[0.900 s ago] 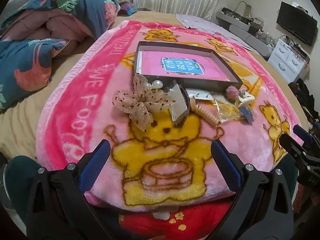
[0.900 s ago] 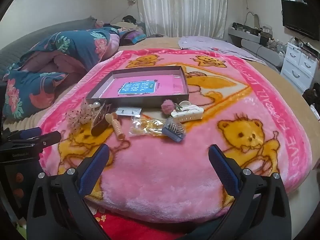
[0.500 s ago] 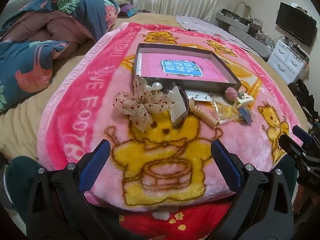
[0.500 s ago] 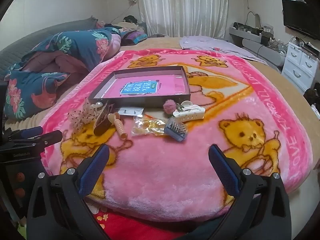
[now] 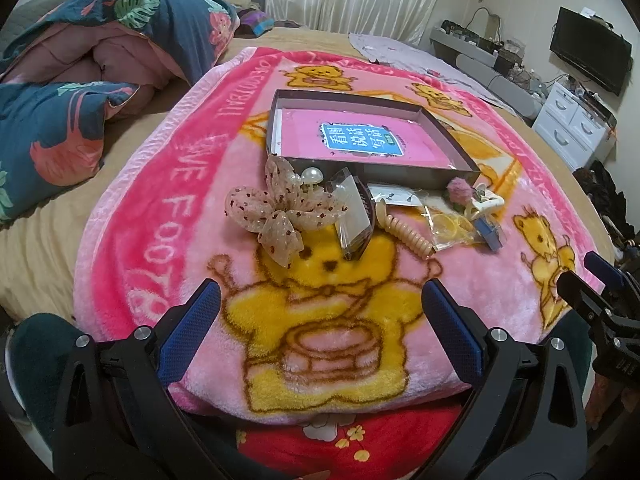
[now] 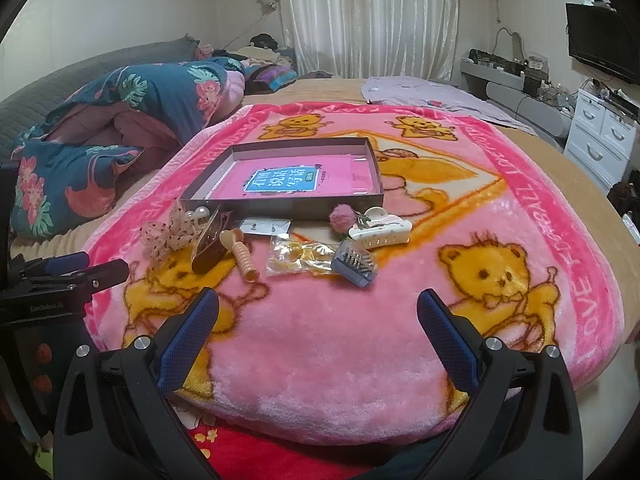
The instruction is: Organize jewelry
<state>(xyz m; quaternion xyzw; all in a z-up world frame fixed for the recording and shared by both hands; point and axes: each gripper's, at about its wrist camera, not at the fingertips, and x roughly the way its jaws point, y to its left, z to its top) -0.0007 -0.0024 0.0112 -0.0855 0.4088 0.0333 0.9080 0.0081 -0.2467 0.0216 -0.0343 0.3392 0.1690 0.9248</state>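
A shallow grey box (image 5: 432, 170) (image 6: 280, 203) with a pink lining lies on the pink bear blanket. In front of it sit several hair pieces: a spotted gauze bow (image 5: 280, 210) (image 6: 170, 234), a dark wrapped clip (image 5: 354, 216) (image 6: 212, 246), a beige spiral tie (image 5: 404, 230) (image 6: 242, 258), a bag of yellow bands (image 5: 450, 226) (image 6: 298, 258), a pink pompom (image 5: 458, 192) (image 6: 342, 216), a white claw clip (image 6: 380, 230) and a blue comb clip (image 6: 356, 266). My left gripper (image 5: 320, 318) and right gripper (image 6: 318, 320) hover open near the blanket's front edge, both empty.
A rolled floral quilt (image 5: 72, 92) (image 6: 100, 140) lies at the left. A white dresser (image 5: 572, 124) (image 6: 600, 140) and a television (image 5: 586, 58) stand at the right. The other gripper shows at each view's edge, the right one (image 5: 600, 300) and the left one (image 6: 60, 276).
Both views have shifted slightly, with the box and hair pieces sitting a little lower in frame than before. Nothing on the blanket has moved, and both grippers stay open.
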